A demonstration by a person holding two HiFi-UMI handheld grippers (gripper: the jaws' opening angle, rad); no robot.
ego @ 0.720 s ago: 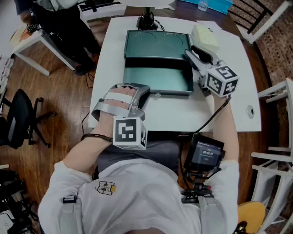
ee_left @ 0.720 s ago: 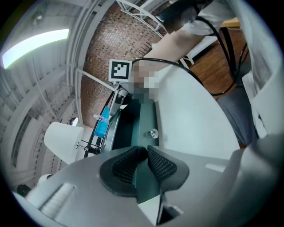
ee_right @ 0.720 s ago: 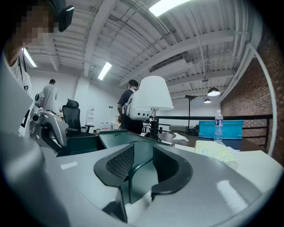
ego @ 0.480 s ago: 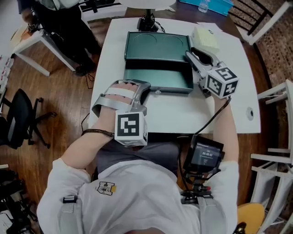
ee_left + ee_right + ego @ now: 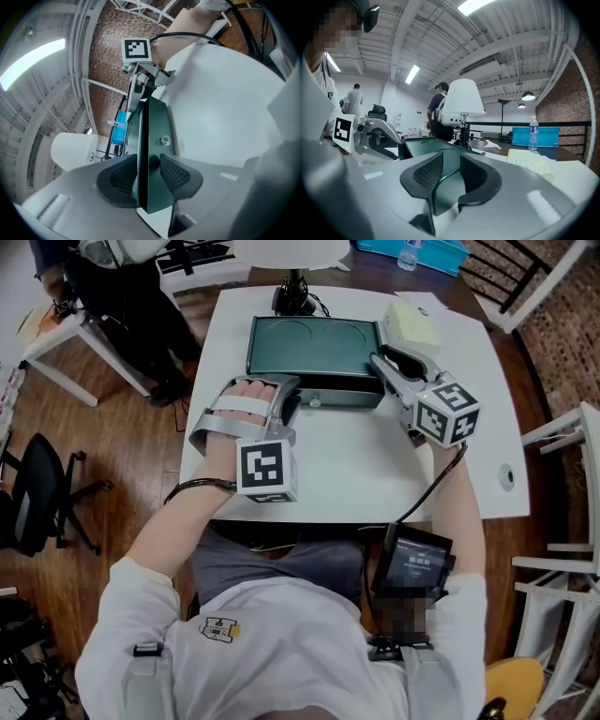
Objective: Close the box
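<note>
A dark green box [image 5: 314, 341] lies on the white table [image 5: 347, 465], its back half flat with two round marks. Its front half [image 5: 323, 390], with a small metal latch [image 5: 314, 401], is swung up on edge. My left gripper [image 5: 286, 397] is shut on that half's left end; the panel [image 5: 154, 126] stands edge-on between the pads of the left gripper [image 5: 147, 176]. My right gripper [image 5: 380, 362] is shut on the right end, where the green wall [image 5: 436, 147] fills the gap between the pads of the right gripper [image 5: 447, 176].
A white lamp [image 5: 291, 254] stands just behind the box. A pale yellow pad [image 5: 412, 324] lies at the back right of the table. A blue bin [image 5: 412, 251] sits beyond. White chairs [image 5: 562, 427] stand on the right, a black office chair [image 5: 37, 484] on the left.
The box's front half, lying open and flat before, has been swung up toward the back half. Both grippers moved away from me with it.
</note>
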